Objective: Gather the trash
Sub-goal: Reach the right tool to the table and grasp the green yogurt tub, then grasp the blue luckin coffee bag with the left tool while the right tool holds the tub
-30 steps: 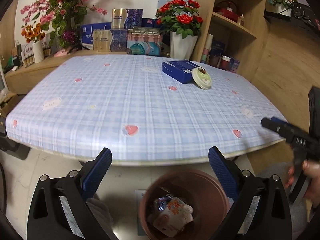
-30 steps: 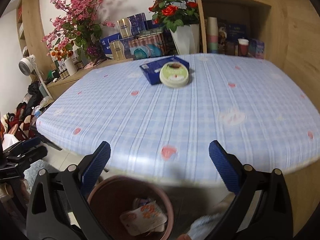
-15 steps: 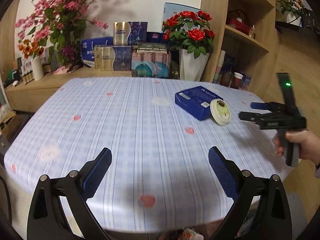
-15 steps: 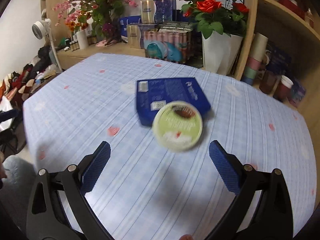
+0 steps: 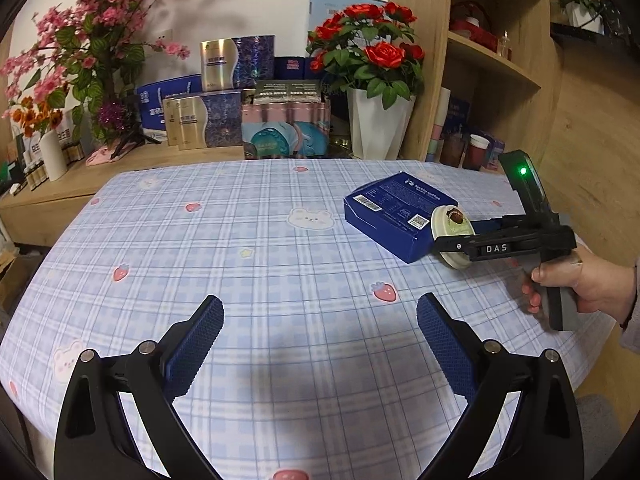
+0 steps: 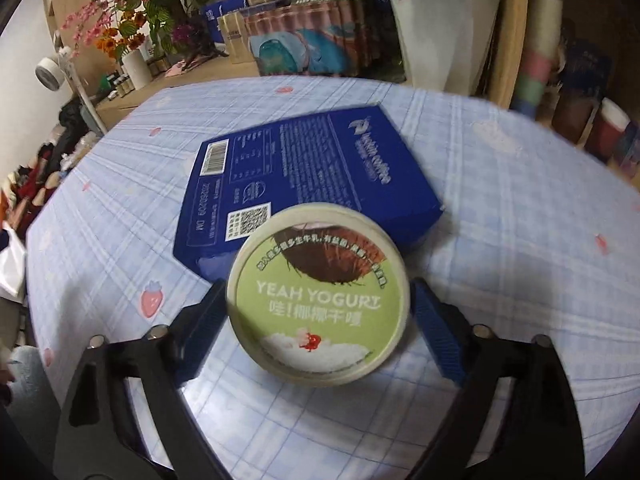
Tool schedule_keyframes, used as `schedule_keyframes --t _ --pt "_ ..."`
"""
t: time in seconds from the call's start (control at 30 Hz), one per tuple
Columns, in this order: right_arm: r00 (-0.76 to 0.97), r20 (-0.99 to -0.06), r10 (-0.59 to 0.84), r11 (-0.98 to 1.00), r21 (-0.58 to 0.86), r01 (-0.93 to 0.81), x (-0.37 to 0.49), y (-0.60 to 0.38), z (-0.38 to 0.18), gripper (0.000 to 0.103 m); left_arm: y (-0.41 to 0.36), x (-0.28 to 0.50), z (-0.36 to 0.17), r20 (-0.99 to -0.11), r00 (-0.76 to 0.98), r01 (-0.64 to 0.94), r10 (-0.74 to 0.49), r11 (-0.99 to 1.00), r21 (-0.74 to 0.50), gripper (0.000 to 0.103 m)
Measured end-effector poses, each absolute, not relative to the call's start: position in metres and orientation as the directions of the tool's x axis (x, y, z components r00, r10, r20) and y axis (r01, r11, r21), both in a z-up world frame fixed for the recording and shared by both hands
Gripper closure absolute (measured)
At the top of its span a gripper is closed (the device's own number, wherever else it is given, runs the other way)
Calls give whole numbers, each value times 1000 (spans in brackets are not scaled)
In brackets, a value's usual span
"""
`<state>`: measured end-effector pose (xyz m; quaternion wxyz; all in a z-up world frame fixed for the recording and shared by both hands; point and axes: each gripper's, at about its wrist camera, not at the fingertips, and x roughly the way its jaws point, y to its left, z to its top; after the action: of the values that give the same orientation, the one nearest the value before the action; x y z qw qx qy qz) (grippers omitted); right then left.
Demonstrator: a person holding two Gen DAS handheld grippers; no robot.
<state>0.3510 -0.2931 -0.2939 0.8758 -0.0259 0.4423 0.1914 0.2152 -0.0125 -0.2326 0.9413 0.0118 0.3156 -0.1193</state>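
Observation:
A round yogurt cup with a green lid leans tilted against the near edge of a flat blue box on the checked tablecloth. My right gripper straddles the cup. Its jaws are closing, a blue pad on each side of the lid, and the cup still rests on the table. In the left wrist view the cup, box and right gripper sit at the table's right, held by a person's hand. My left gripper hangs open over the tablecloth, with nothing between its fingers.
A white vase of red roses and stacked gift boxes stand behind the table's far edge. A wooden shelf unit with paper cups rises at the right. Pink blossoms fill the back left.
Both grippers moved from above a brown bin at the table's edge forward over the table. The right gripper came up to the yogurt cup and now straddles it. The bin has left view.

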Motion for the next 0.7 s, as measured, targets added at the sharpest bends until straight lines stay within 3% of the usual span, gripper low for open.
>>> schedule_keyframes --t 0.23,0.7 --pt "616 -738 274 940 71 -333 321 -310 -283 18 -40 232 -249 -634 735 297 -241 955 -19 8" --pt "775 -581 247 958 264 -108 273 -409 -268 18 -176 321 -270 -714 669 482 -204 851 209 8"
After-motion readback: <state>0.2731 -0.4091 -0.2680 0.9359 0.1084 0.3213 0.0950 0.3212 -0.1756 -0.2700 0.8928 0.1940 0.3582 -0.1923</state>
